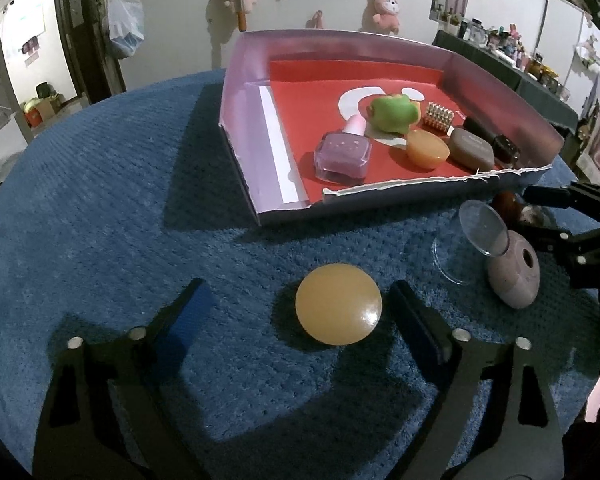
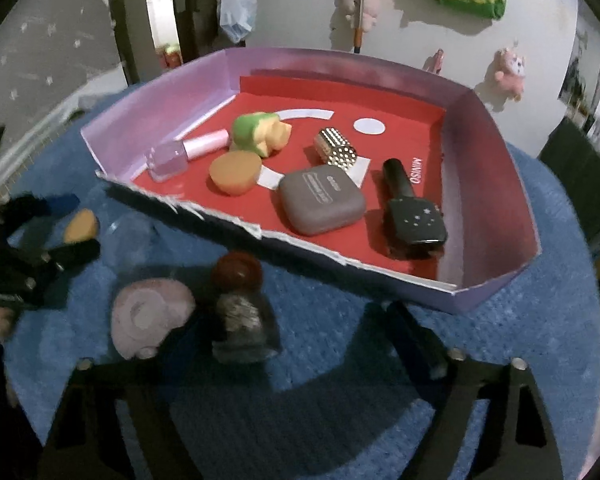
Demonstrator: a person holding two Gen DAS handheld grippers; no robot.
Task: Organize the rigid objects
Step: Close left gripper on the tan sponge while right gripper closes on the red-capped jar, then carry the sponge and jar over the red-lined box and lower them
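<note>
Orange puck sits between my left hand-held gripper fingers, both apart.
Right hand-held gripper gapes wide near the box torn edge.

Both wrist views look low across the blue mat toward the tray, sharing it; left sits farther back.

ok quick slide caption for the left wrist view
Open left gripper straddles an orange disc on blue cloth, before the half-filled tray.
</note>
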